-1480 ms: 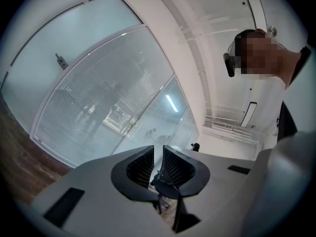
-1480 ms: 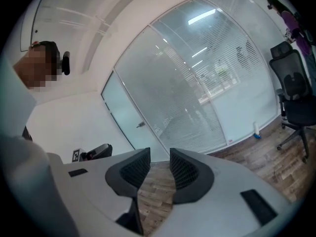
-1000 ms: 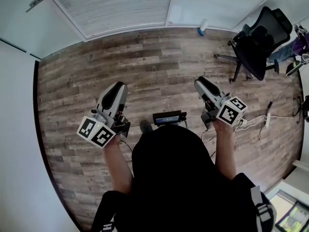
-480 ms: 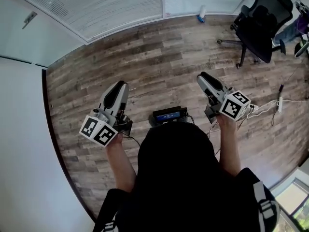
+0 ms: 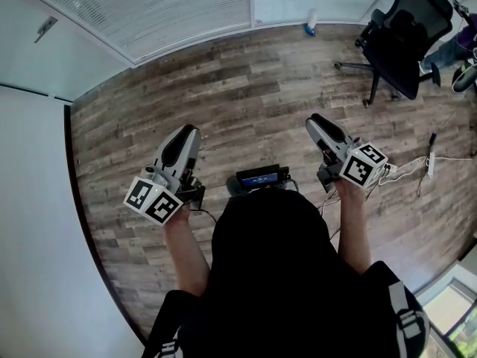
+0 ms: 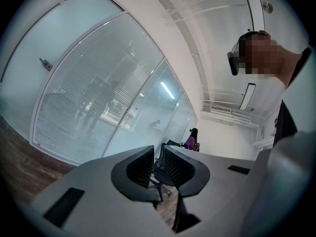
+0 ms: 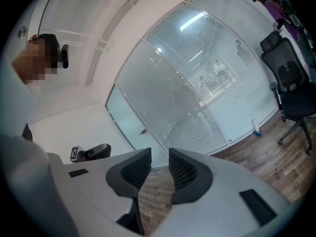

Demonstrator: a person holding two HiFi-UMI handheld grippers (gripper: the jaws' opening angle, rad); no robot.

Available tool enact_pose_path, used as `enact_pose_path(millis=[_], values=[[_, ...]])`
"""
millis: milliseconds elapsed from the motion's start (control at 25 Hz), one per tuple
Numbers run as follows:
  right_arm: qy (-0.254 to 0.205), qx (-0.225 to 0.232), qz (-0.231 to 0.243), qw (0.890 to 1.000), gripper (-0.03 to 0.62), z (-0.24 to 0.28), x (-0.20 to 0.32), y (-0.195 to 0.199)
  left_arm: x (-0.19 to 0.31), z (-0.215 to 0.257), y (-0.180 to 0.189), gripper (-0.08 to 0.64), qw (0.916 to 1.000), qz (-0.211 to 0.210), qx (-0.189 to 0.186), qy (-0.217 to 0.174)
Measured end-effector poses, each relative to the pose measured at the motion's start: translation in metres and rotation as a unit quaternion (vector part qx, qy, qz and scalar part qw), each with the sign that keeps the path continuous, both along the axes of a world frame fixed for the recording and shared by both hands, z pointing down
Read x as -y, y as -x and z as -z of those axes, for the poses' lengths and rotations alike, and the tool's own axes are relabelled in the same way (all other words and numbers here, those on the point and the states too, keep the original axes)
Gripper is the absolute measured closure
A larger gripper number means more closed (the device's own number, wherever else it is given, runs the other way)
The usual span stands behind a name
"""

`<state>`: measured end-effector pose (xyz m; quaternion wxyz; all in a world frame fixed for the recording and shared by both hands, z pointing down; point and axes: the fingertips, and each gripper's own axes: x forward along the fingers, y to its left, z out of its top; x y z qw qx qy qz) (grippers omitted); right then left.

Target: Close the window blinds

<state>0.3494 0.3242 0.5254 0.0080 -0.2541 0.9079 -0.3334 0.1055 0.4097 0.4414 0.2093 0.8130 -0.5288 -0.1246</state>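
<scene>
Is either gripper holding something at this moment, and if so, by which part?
Nothing is held. The left gripper and the right gripper both show a bare gap between their jaws, away from the blinds.

Grey left tool (image 5: 186,132), grey right tool (image 5: 314,121), black-and-white marker cubes (image 5: 154,200), black top (image 5: 268,274)

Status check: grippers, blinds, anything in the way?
Left gripper open, empty; right gripper open, empty. Blinds ahead across the floor, neither gripper touching them. Chair off to the right, not in the path.
</scene>
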Motion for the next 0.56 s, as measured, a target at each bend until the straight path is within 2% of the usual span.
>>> enact_pose_path(millis=[560], values=[[-0.003,-0.009,0.021,1.000,0.474,0.000,0.001,0.014,-0.002,-0.006,0.009,0.494,0.9999,0.011,-0.003,0.009]])
